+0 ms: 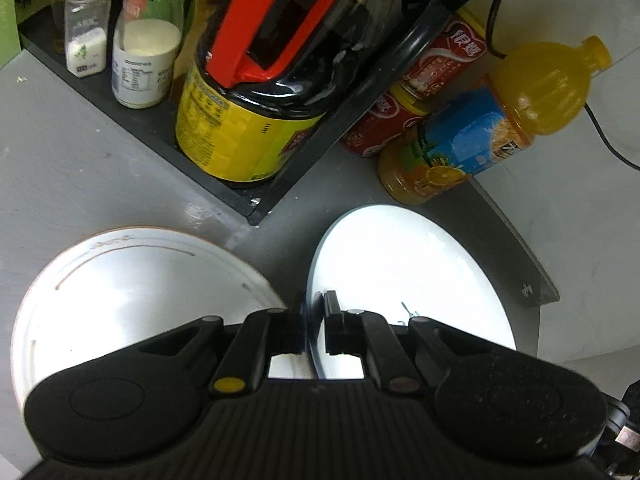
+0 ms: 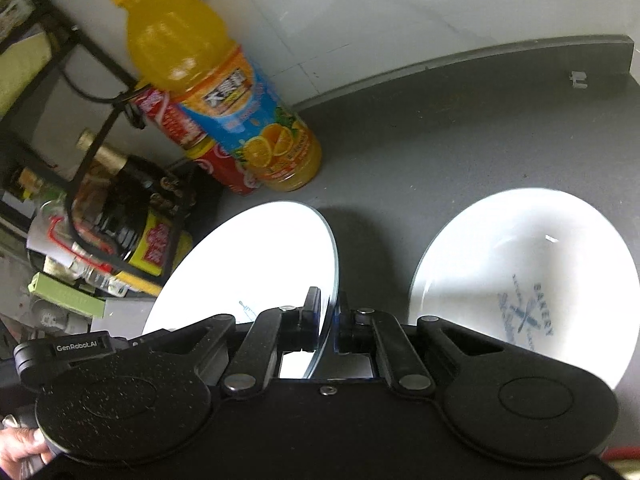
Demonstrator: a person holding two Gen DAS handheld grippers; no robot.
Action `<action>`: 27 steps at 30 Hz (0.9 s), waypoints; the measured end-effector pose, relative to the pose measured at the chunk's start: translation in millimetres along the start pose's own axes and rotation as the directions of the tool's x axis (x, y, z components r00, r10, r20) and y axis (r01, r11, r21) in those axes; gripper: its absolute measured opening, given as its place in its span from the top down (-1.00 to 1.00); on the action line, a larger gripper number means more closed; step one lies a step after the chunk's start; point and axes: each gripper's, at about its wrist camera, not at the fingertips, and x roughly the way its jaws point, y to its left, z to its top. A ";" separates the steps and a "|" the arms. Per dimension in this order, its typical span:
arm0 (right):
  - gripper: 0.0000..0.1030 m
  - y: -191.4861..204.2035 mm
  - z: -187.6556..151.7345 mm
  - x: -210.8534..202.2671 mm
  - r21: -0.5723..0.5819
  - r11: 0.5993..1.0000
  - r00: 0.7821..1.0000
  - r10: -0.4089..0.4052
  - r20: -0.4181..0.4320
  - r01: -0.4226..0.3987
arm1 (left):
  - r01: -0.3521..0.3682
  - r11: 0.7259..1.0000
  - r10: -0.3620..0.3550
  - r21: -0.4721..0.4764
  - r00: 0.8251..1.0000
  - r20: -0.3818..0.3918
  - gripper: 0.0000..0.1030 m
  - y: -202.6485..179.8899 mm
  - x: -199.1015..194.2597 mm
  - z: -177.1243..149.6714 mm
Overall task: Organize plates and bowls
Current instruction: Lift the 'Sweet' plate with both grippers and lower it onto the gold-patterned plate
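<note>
Your grey countertop point(image 2: 460, 152) carries an orange juice bottle point(image 2: 224, 92) and red can point(image 2: 228, 168) upper left, a printed white bowl point(image 2: 520, 272) lower right.

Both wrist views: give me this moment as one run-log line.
left claw: shut on white plate rim | right claw: shut on same plate's opposite rim | bakery bowl: beside, on counter | brown-rimmed plate: on counter

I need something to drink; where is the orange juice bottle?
The orange juice bottle stands at the back of the grey counter against the white wall, beside the red cans.
</note>
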 end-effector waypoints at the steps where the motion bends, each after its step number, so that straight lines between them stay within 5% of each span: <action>1: 0.88 3.9 -4.5 -1.0 0.003 1.000 1.000 -0.001 0.004 0.001 | 0.000 1.000 0.000 0.005 1.000 0.000 0.88 2.1 -3.6 -1.4; 27: 0.87 64.1 -87.9 -22.0 0.019 1.000 1.000 -0.017 0.005 0.017 | -0.012 0.999 0.013 0.043 1.000 -0.028 0.87 79.2 -61.2 -35.3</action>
